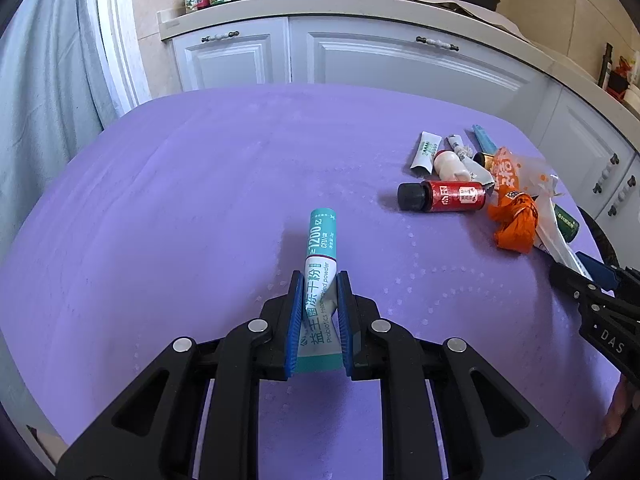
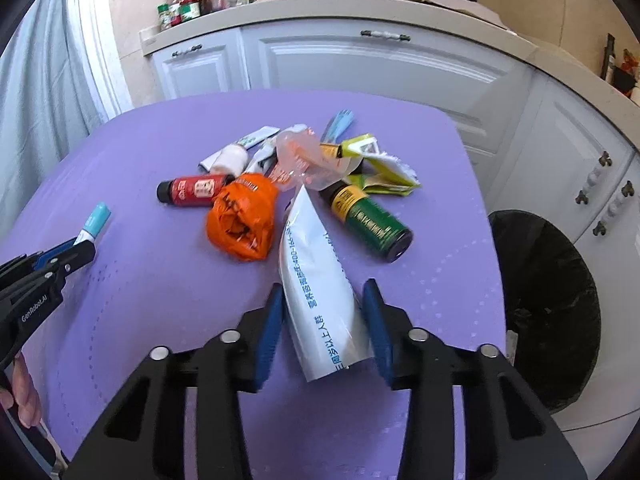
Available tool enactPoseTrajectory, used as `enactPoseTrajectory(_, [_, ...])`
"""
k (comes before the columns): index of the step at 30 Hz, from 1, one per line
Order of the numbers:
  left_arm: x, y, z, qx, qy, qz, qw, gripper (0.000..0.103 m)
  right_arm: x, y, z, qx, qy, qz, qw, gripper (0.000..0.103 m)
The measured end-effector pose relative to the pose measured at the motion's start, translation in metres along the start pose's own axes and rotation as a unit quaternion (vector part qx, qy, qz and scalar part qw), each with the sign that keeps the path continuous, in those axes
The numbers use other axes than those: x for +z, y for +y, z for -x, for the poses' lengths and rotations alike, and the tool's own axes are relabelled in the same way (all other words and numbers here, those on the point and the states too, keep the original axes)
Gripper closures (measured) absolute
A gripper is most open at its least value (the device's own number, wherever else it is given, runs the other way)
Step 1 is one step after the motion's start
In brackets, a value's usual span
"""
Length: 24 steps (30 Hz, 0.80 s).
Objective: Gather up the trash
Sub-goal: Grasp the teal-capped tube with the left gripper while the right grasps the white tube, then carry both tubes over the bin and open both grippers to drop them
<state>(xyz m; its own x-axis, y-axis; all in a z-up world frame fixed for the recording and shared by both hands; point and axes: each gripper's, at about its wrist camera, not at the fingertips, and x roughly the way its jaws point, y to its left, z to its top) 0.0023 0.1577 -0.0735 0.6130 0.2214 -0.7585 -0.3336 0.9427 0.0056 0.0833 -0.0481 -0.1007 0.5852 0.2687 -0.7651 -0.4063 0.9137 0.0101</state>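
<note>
- Thin foil-like plastic: the white pouch (image 2: 320, 292) lies between the blue pads of the right gripper (image 2: 325, 316), its far end still in the trash pile (image 2: 288, 184) on the purple mat (image 2: 140, 280). The left pad seems to touch it and a sliver of gap shows at the right pad, so the jaws look not yet clamped.
- It looks light, limp and slick; I would pinch it flat across its width near the lower end, since a loose hold may let it slide out.
- The left gripper (image 1: 318, 300) is clamped on a teal sachet (image 1: 319, 264), stiffish and light, held clear of the pile.
- Around the pouch: an orange wrapper (image 2: 242, 220) touching its left edge, a green bottle (image 2: 370, 222) just beside on the right, a red bottle (image 2: 192, 191) further left, and a clear bag (image 2: 304, 160) over its tip.
- Pulling the pouch may drag that bag or roll the green bottle.
- The black-lined bin (image 2: 548, 300) stands off the mat's right edge.
</note>
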Motion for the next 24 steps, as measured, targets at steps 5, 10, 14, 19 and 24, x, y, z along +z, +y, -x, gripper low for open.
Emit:
enactPoseTrajectory(5, [-0.001,0.0,0.003,0.002,-0.002,0.002,1.0,0.087,-0.003,0.004,0.004,0.003,0.0,0.01,1.0,0.089])
enactPoseTrajectory(10, [-0.002,-0.001,0.008,0.002,-0.008,0.004,1.0,0.087,-0.008,0.01,0.012,0.007,-0.003,0.017,1.0,0.093])
enactPoseTrajectory(14, [-0.003,-0.003,0.014,-0.001,-0.015,0.004,0.9999,0.087,-0.011,0.009,0.023,0.006,-0.015,0.011,1.0,0.093])
enactPoseTrajectory(19, [-0.003,-0.009,0.026,-0.008,-0.028,-0.005,0.9996,0.087,-0.01,0.001,0.041,-0.003,-0.041,-0.003,0.999,0.093])
enactPoseTrajectory(24, [-0.001,-0.022,0.038,-0.025,-0.044,-0.017,0.9986,0.087,-0.009,-0.015,0.054,-0.022,-0.065,-0.022,0.997,0.093])
